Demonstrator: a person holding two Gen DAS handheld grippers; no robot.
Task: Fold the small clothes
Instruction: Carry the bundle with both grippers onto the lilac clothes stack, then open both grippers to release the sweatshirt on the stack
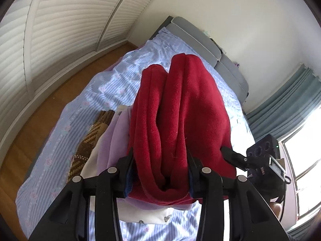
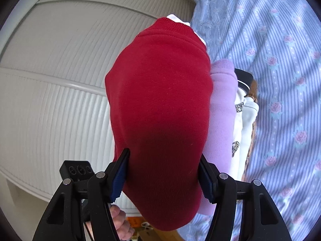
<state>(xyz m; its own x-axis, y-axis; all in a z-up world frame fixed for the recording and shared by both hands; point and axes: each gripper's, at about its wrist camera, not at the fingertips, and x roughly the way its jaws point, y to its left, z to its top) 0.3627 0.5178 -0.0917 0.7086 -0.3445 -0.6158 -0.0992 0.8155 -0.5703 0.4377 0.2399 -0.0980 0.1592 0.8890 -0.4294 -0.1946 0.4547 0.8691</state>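
While both claws [image 1: 160,172] [image 2: 163,177] clamp it, red sweater [image 2: 158,104] apparently hangs folded between them

Folded clothes pile [image 2: 222,108] crowds bedsheet [image 2: 280,80] beside it.

Bright daylight, blown-out window [image 1: 303,172] glare, striped shadows on bedsheet [image 2: 280,80], fisheye-curved dark edges

Left black two-finger gripper with blue-padded fingers [image 1: 160,172]: jaws spread wide, both pads pressed against a thick bunch of fabric held between them. Right black two-finger gripper with blue ribbed pads [image 2: 163,175]: likewise wide, clamping bulky fabric. Bare hand [image 2: 120,224] visible beneath the left gripper.
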